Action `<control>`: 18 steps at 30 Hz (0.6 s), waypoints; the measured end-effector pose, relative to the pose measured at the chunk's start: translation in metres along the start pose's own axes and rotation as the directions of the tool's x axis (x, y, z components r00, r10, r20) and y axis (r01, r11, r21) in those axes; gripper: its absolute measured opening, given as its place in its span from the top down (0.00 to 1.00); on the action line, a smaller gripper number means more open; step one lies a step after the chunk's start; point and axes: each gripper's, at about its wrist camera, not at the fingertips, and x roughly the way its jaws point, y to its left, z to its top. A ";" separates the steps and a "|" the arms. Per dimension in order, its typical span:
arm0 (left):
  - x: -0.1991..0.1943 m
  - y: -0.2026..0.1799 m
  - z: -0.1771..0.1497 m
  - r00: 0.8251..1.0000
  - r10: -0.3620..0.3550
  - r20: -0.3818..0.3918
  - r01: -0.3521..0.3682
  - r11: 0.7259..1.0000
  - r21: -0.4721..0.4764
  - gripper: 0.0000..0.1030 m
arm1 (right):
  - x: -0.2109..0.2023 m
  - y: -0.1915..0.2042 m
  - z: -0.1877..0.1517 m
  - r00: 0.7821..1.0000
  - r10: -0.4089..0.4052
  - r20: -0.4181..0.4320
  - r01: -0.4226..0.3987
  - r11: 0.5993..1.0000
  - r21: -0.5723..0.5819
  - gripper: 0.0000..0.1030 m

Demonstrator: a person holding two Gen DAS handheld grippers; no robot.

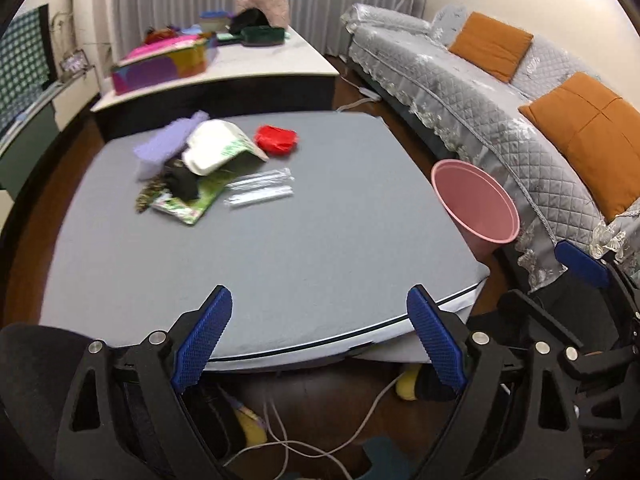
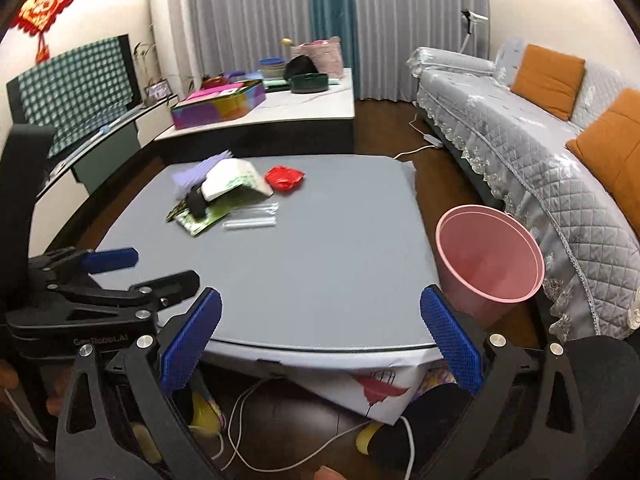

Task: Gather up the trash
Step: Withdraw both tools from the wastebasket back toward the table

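Note:
A pile of trash lies at the far left of the grey table (image 1: pixel 280 248): a white carton (image 1: pixel 212 148), a purple wrapper (image 1: pixel 164 146), a green packet (image 1: pixel 192 202), a black item (image 1: pixel 182 182), clear plastic sleeves (image 1: pixel 260 190) and a red crumpled wrapper (image 1: pixel 277 140). The pile also shows in the right wrist view (image 2: pixel 224 190). A pink bin (image 1: pixel 476 206) (image 2: pixel 488 256) stands on the floor right of the table. My left gripper (image 1: pixel 320 336) is open and empty at the table's near edge. My right gripper (image 2: pixel 320 340) is open and empty beside it.
A grey sofa (image 1: pixel 480 112) with orange cushions runs along the right. A white coffee table (image 1: pixel 248 60) with boxes and bowls stands behind. A TV stand (image 2: pixel 100 136) is at the left. Cables (image 2: pixel 248 420) and slippers lie on the floor under the table.

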 end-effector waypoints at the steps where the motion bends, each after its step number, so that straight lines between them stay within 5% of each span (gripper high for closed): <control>1: -0.004 0.001 -0.001 1.000 0.003 0.011 -0.003 1.000 -0.003 0.16 | -0.001 0.004 -0.001 1.000 0.005 -0.003 -0.005 1.000 -0.008 0.05; 18: -0.013 0.013 -0.005 0.999 0.013 0.045 -0.011 0.999 -0.050 0.16 | 0.004 0.018 0.003 1.000 0.006 -0.030 -0.007 0.999 -0.034 0.05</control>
